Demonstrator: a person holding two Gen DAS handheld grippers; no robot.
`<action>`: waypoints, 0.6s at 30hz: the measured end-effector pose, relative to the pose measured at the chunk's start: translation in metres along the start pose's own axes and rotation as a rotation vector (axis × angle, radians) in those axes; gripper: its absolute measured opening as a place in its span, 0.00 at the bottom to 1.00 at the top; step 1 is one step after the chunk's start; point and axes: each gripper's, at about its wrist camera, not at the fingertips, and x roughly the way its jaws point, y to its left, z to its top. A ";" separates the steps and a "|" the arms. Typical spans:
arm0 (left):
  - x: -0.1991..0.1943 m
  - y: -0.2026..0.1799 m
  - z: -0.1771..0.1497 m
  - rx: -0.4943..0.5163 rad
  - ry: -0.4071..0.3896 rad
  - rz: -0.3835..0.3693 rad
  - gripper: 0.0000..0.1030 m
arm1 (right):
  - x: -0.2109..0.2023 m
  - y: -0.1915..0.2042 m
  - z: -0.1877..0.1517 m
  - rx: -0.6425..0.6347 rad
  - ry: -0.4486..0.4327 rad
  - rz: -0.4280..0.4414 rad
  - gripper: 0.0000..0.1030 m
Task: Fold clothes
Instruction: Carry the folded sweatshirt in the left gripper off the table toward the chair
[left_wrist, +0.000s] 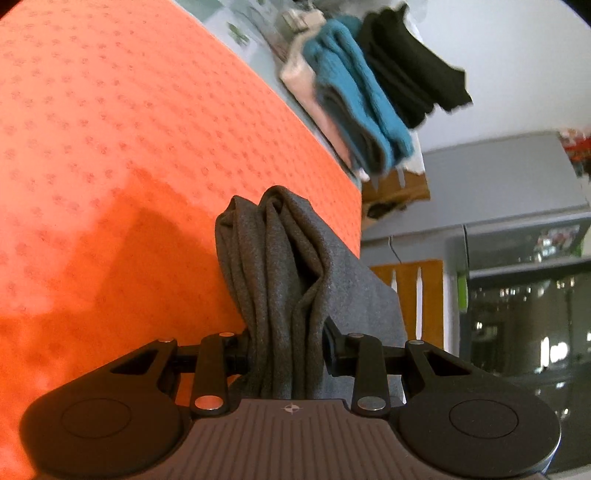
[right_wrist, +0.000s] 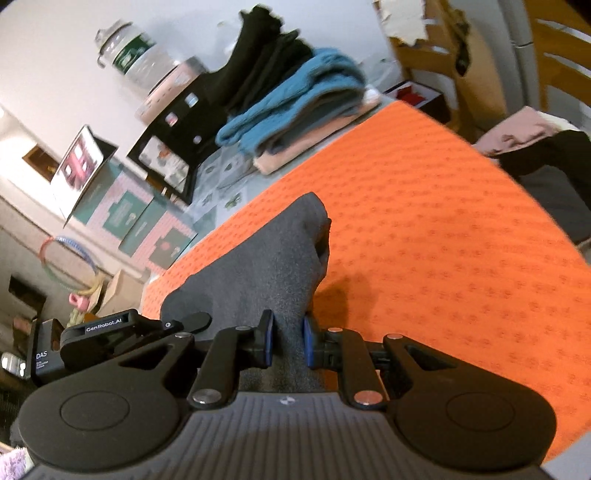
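Observation:
A dark grey garment (left_wrist: 273, 266) hangs bunched in thick folds between the jaws of my left gripper (left_wrist: 286, 350), which is shut on it above the orange mat (left_wrist: 110, 147). In the right wrist view the same grey garment (right_wrist: 266, 266) stretches forward from my right gripper (right_wrist: 288, 343), whose blue pads (right_wrist: 308, 343) pinch a fold of it. The cloth is lifted off the orange mat (right_wrist: 424, 229) and casts a shadow on it. The left gripper (right_wrist: 122, 332) shows at the lower left of the right wrist view.
A stack of folded clothes, teal (left_wrist: 362, 96) on top with black (left_wrist: 410, 70) beside it, sits past the mat's far edge. In the right wrist view the teal pile (right_wrist: 295, 99), a black frame (right_wrist: 173, 147), a jar (right_wrist: 129, 51) and boxes stand at the back.

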 end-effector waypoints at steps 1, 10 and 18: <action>0.004 -0.007 -0.004 0.014 0.003 0.002 0.35 | -0.007 -0.007 0.000 0.011 -0.010 -0.001 0.18; 0.052 -0.074 -0.052 0.046 -0.048 0.014 0.35 | -0.049 -0.087 0.035 0.008 -0.031 0.054 0.17; 0.118 -0.142 -0.088 0.017 -0.106 0.021 0.35 | -0.079 -0.174 0.110 -0.031 -0.007 0.094 0.17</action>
